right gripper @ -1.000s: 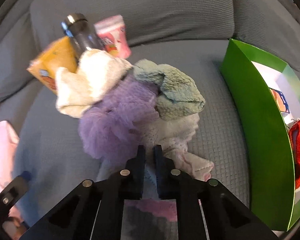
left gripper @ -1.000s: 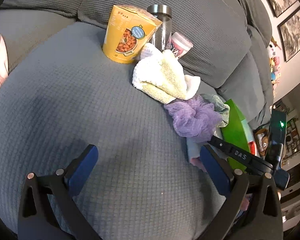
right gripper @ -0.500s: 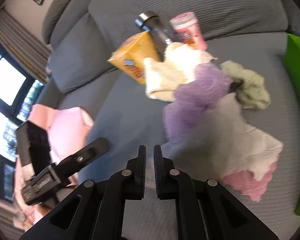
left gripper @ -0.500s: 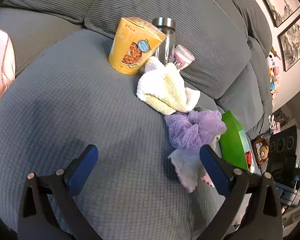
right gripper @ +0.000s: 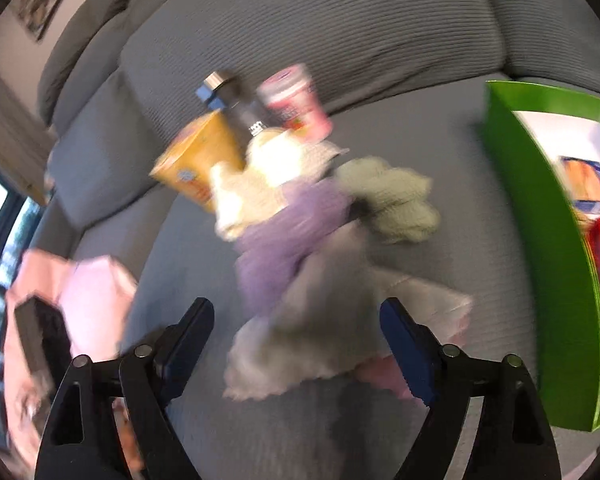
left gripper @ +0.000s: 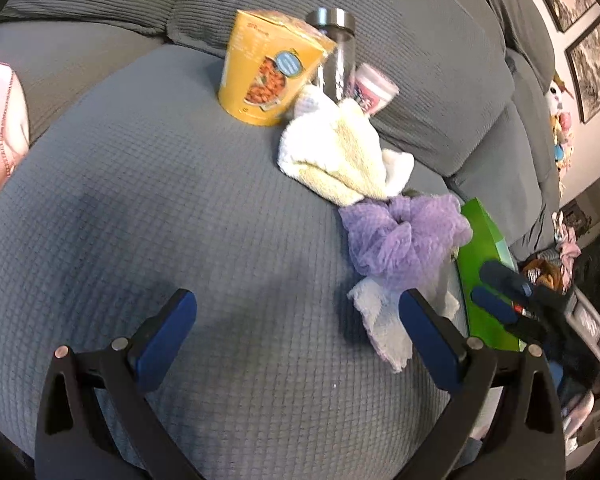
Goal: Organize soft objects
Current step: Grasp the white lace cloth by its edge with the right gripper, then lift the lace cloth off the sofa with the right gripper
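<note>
Soft things lie in a heap on the grey sofa seat: a cream towel, a purple mesh puff, a white and pink cloth and a pale green cloth. The heap also shows in the blurred right wrist view: puff, white cloth, cream towel. My left gripper is open and empty above the seat, left of the white cloth. My right gripper is open, its jaws either side of the white cloth's near edge. It also appears in the left wrist view.
A yellow snack carton, a steel-capped bottle and a pink cup stand behind the towel. A green box with red fabric inside stands to the right. A pink garment lies at the left.
My right gripper was shut and has opened, swinging back toward the white cloth, which now lies spread on the seat. The left gripper stays open and has drifted a little.
</note>
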{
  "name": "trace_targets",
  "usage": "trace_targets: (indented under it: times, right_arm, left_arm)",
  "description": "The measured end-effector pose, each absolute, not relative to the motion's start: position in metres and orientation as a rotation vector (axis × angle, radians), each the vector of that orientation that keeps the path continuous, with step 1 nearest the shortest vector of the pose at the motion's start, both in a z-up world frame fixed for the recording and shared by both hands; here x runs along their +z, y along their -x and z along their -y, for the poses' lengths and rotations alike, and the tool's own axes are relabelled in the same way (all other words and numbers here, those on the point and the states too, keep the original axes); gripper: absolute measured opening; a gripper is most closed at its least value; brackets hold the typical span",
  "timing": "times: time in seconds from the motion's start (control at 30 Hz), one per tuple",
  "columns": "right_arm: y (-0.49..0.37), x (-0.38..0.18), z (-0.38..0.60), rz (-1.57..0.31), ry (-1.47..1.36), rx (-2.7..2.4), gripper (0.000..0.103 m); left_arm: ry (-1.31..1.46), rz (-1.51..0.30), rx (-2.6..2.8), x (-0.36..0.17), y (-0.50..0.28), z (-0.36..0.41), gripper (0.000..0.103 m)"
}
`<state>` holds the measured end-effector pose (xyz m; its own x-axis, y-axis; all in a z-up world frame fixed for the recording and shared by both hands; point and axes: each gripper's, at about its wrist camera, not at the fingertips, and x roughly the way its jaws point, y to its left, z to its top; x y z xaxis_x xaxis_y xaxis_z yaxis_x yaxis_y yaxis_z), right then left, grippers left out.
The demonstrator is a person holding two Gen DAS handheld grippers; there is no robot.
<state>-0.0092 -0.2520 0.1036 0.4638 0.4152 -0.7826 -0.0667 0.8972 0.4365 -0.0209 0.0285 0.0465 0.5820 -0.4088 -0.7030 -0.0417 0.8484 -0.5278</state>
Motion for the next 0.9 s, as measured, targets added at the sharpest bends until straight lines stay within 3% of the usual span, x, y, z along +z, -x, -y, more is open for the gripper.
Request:
trace_targets:
  times: [0.23,0.3,0.37,0.43,0.5,0.53,0.57,0.67,0.77,0.9]
  right_arm:
    - [-0.010,0.063,0.255,-1.185,-0.368,0.207,0.085]
    - [-0.010,0.058,0.252,-1.179,-0.395,0.221,0.081]
    - [-0.009,0.054,0.249,-1.177,-0.416,0.239,0.049]
    - [-0.007,0.049,0.239,-1.201,-0.398,0.273,0.031]
    - [-0.004,0.049,0.232,-1.197,-0.361,0.292,0.021]
    - [-0.003,0.048,0.228,-1.211,-0.370,0.338,0.016]
    - [-0.002,0.045,0.222,-1.245,-0.416,0.429,0.013]
    - [0.000,0.043,0.209,-1.249,-0.429,0.495,0.010]
    - [0.004,0.045,0.200,-1.253,-0.432,0.540,0.010]
    - [0.015,0.067,0.188,-1.188,-0.361,0.559,0.010]
  left_arm:
    - [0.472,-1.002,-0.311,0.033,0.019,0.007,0.100]
    - [0.447,-1.000,-0.308,0.030,0.018,0.018,0.100]
    - [0.387,-0.971,-0.307,0.031,0.017,0.029,0.100]
    - [0.369,-0.966,-0.334,0.029,0.016,0.036,0.097]
    - [0.340,-0.955,-0.326,0.029,0.017,0.040,0.087]
    - [0.331,-0.953,-0.334,0.029,0.017,0.042,0.073]
    - [0.328,-0.955,-0.332,0.029,0.017,0.042,0.067]
    - [0.309,-0.954,-0.313,0.029,0.020,0.040,0.038]
    - [0.360,-0.968,-0.349,0.029,0.021,0.036,0.022]
    - [0.351,-0.931,-0.364,0.046,0.032,0.033,0.019]
